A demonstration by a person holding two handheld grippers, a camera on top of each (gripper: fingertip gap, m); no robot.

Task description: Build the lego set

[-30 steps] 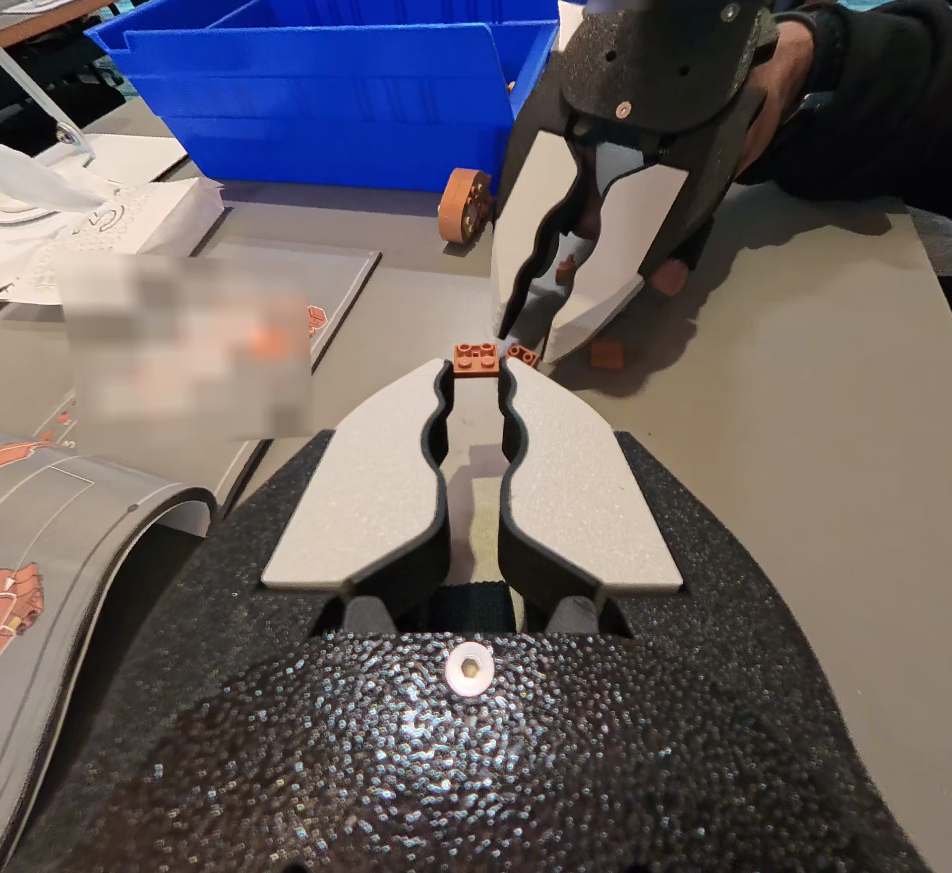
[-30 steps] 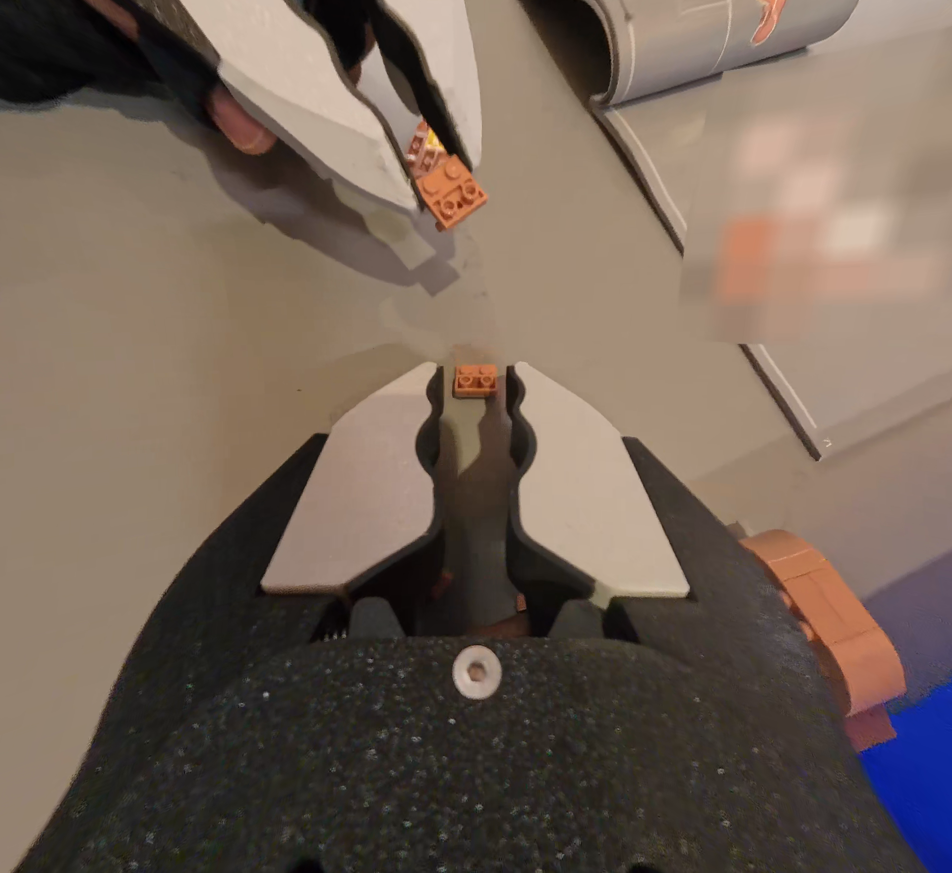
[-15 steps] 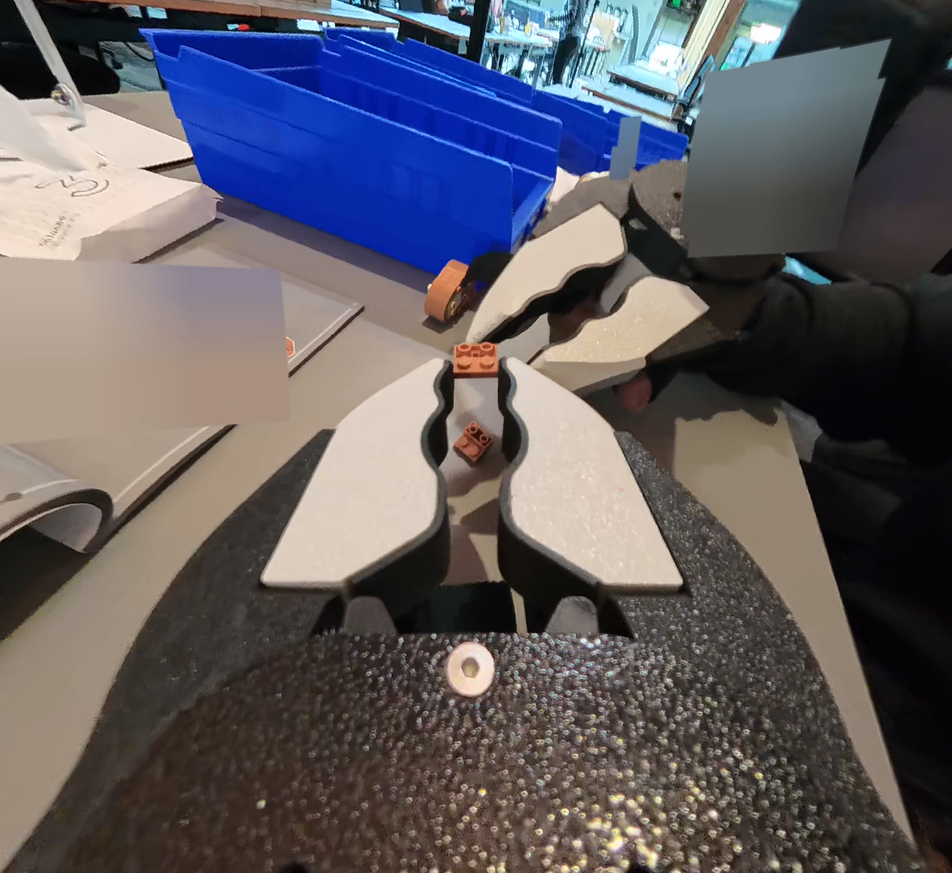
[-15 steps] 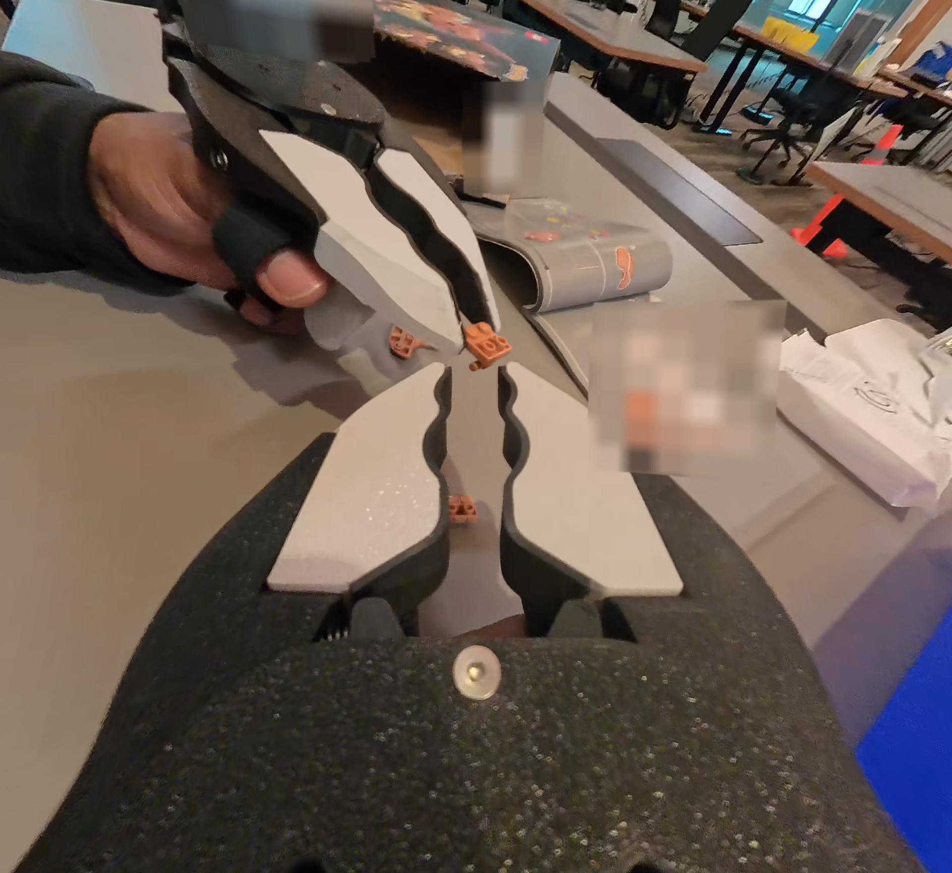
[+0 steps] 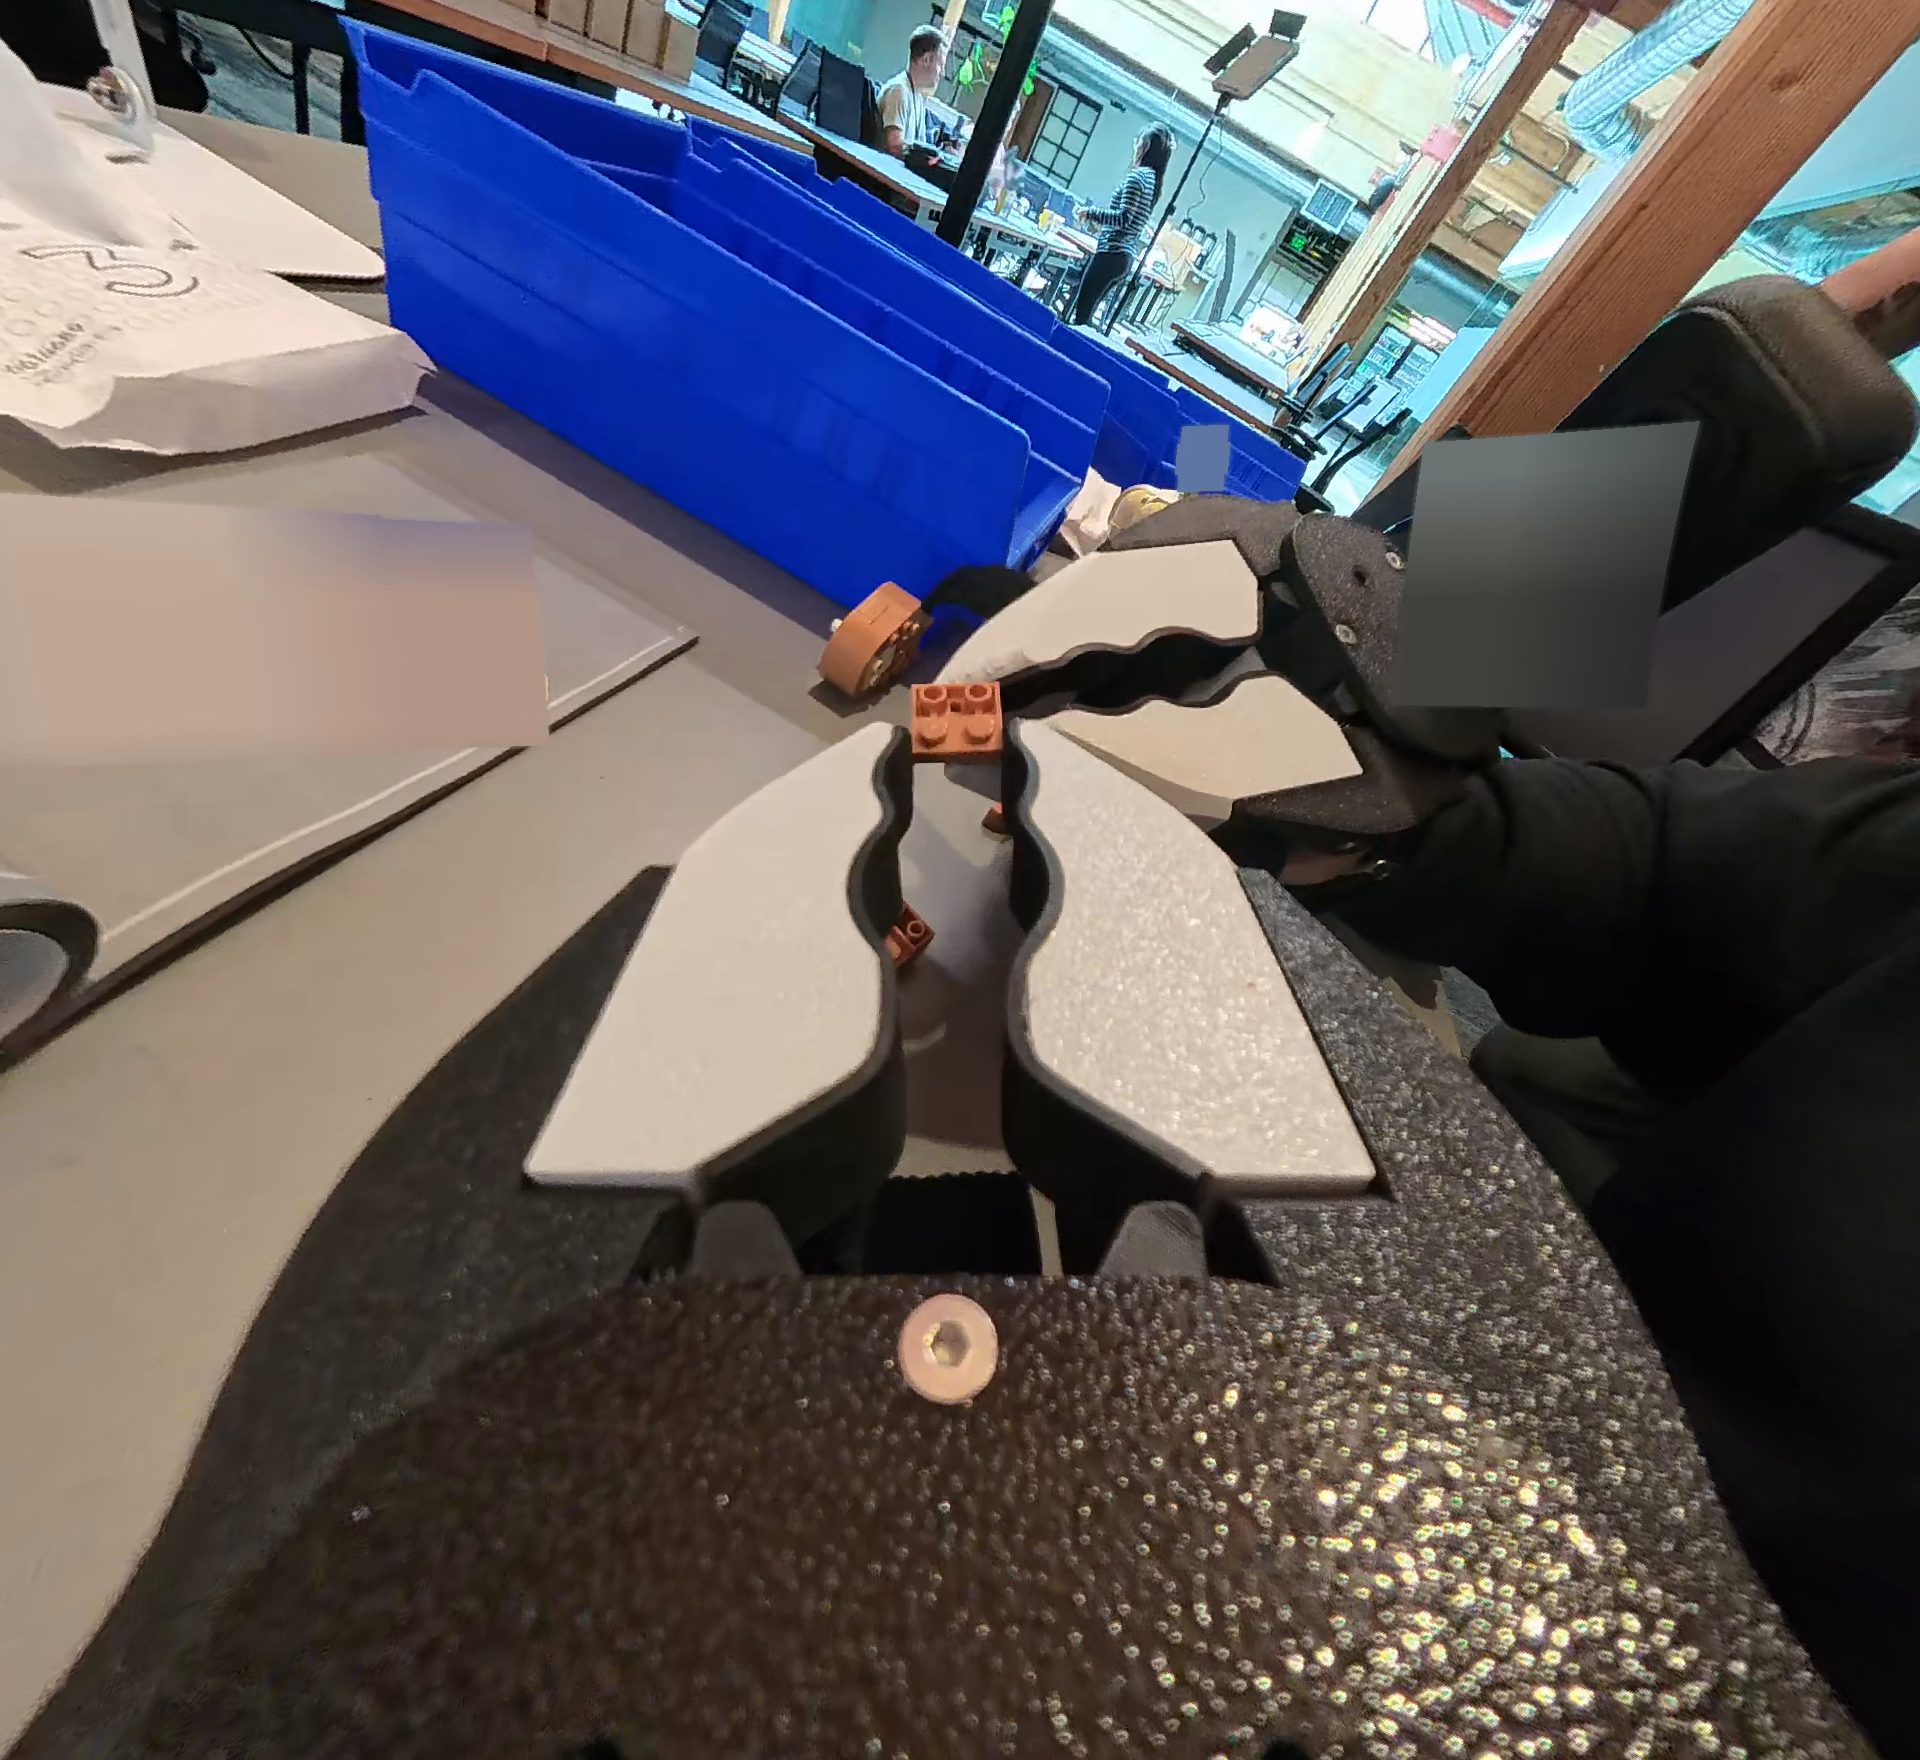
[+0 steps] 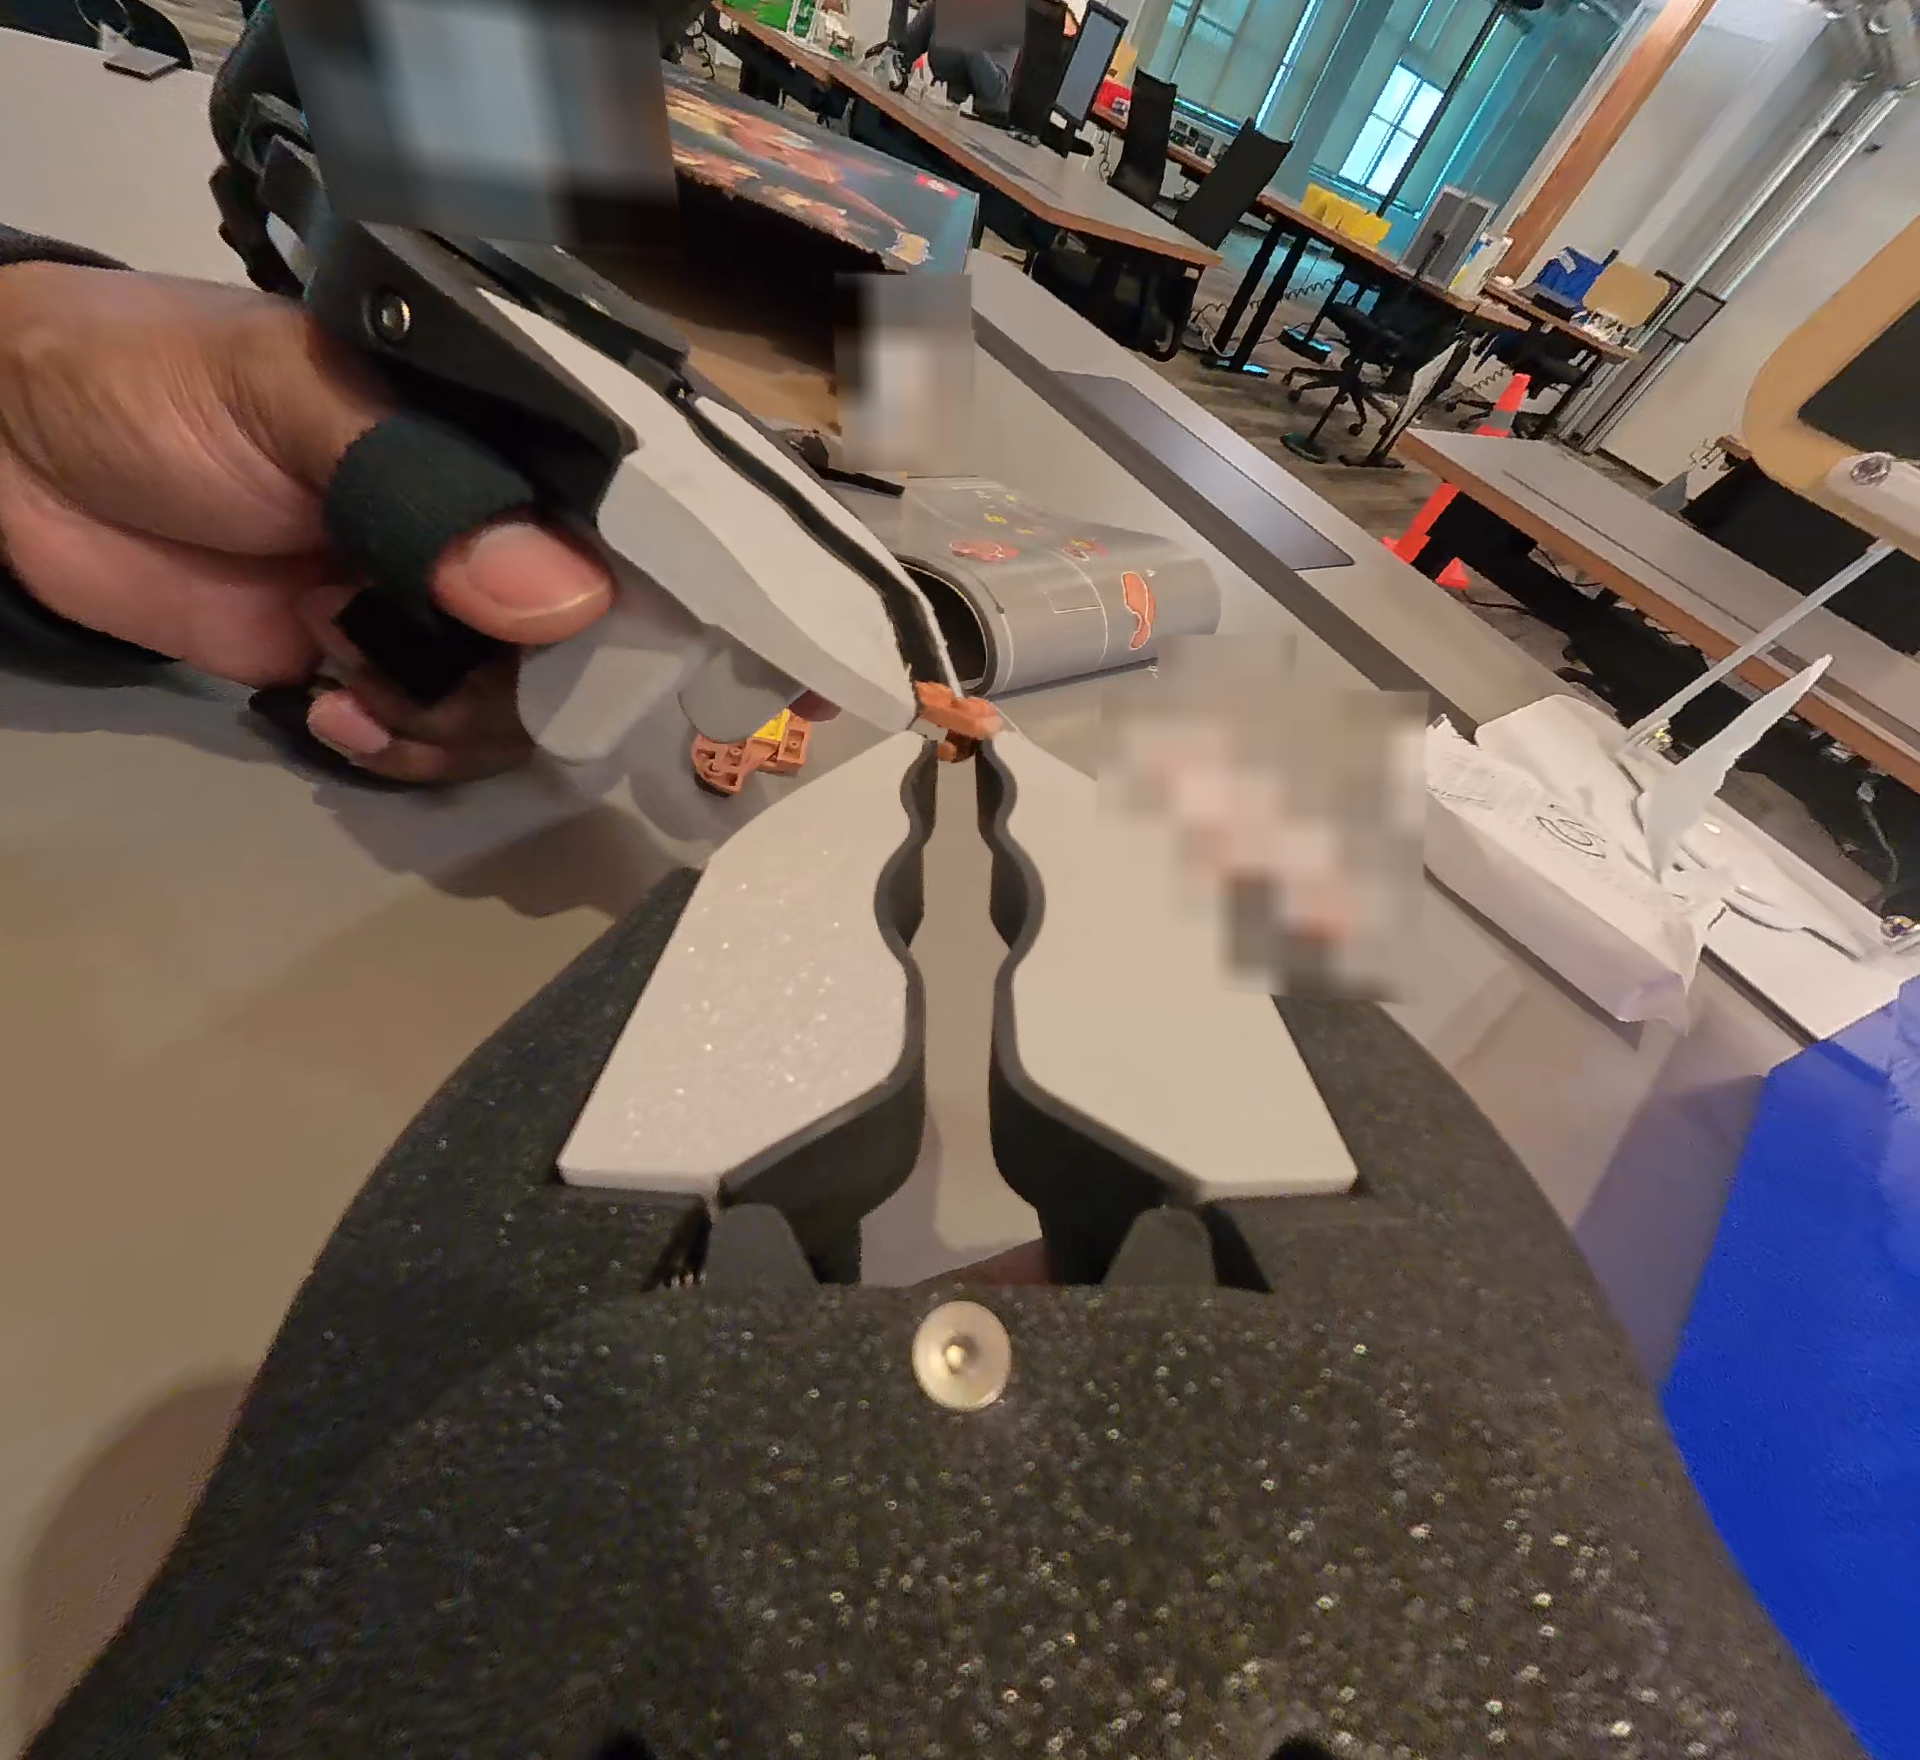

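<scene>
Brown studded plate [image 5: 957, 721], small and square, sits pinched between the fingertips [image 5: 891, 754] of the left gripper [image 5: 957, 739], both pads pressed on its side edges, studs up, held clear above the desk [image 5: 312, 1035].

Right gripper [image 6: 957, 746] meets it head-on: its jaws are narrowed almost together at the very tips, with a second small brown piece [image 6: 954, 750] there, right under the plate's edge. Motion blur at that spot; whether the pads actually press on that piece cannot be told. In the left wrist view the right gripper's fingertips [image 5: 997, 661] lie just behind the plate, touching or nearly so.

Below the left jaws, on the desk between the fingers: one loose brown brick [image 5: 910, 933], and a sliver of another brown bit [image 5: 995, 817] by the right-hand finger.

Just beyond the jaws, a round brown wheel-like assembly [image 5: 871, 638] lies against the blue bins [image 5: 675, 380].

Left of the right gripper's jaws, under the bare hand [image 6: 208, 505] holding the left gripper: a brown and yellow cluster of parts [image 6: 748, 754]. Ahead of those jaws, a curled grey booklet [image 6: 1081, 598]; to the right of them, a crumpled white paper bag [image 6: 1558, 879].
</scene>
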